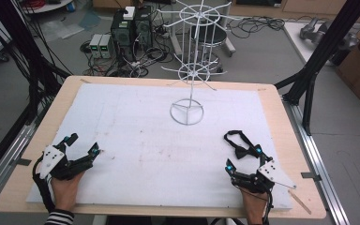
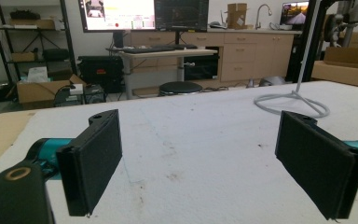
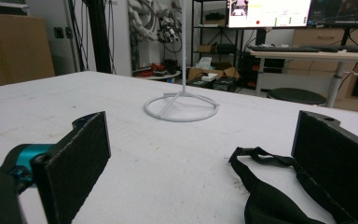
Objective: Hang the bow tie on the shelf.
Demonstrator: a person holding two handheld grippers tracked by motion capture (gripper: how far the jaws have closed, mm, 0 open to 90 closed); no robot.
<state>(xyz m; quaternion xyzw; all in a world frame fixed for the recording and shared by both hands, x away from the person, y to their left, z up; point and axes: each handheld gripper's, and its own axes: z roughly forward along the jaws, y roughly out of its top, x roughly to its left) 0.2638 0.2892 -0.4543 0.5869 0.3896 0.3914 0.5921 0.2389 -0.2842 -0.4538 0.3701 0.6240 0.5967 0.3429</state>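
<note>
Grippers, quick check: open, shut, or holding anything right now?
Left gripper: open, holding nothing, above the white mat.
Right gripper: open, holding nothing; the black bow tie lies by its jaws, ungripped.

Layout, as you face the table: the mat (image 1: pixel 136 140) lies on the table (image 1: pixel 281 117) and covers most of its top. The wire stand (image 1: pixel 187 111) sits on the mat's far half, a little right of centre, well apart from both your hands. Your left gripper (image 1: pixel 83 144) rests on the mat at the near left corner, jaws spread, nothing between them. Your right gripper (image 1: pixel 243 157) rests at the near right, jaws spread. The bow tie (image 1: pixel 240 145) lies on the mat just beyond that gripper, beside its right jaw. Behind the table, on the floor, cables (image 1: pixel 145 54) and boxes
</note>
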